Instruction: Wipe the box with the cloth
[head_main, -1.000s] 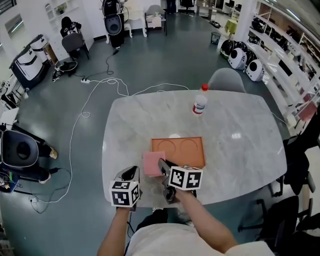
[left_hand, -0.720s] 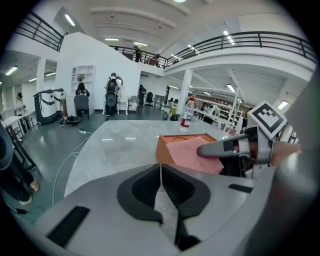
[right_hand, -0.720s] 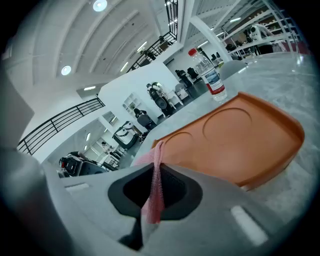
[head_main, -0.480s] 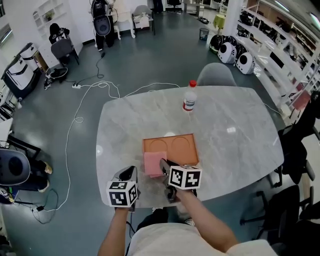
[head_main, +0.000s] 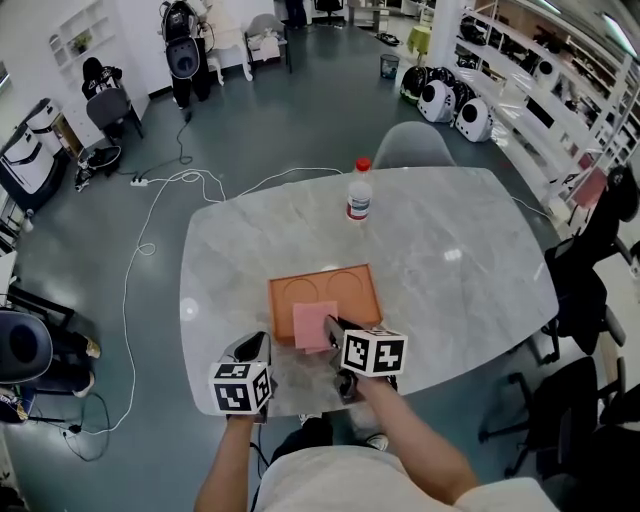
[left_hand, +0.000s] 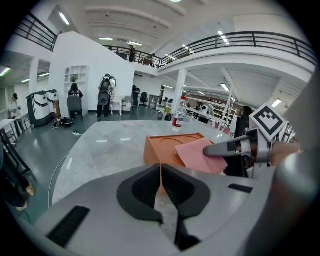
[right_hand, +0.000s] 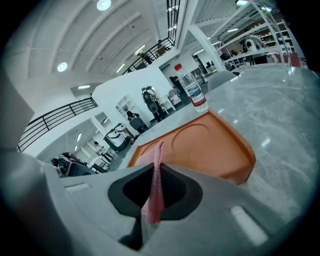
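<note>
Orange box (head_main: 340, 288) with two round recesses sits on the marble tabletop (head_main: 460, 270). The right hand-held gripper (head_main: 335, 326) pinches a pink cloth (head_main: 311, 325) over the box's near edge. The left hand-held gripper (head_main: 259, 348) is closed and empty.

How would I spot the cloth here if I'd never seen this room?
Find the big marble table, then the flat orange box toward the person's side of it. The cloth is the small pink square lying over the box's near edge, pinched in the right hand-held gripper. It is the only soft pink thing, unlike the rigid box and the clear bottle beyond.
</note>
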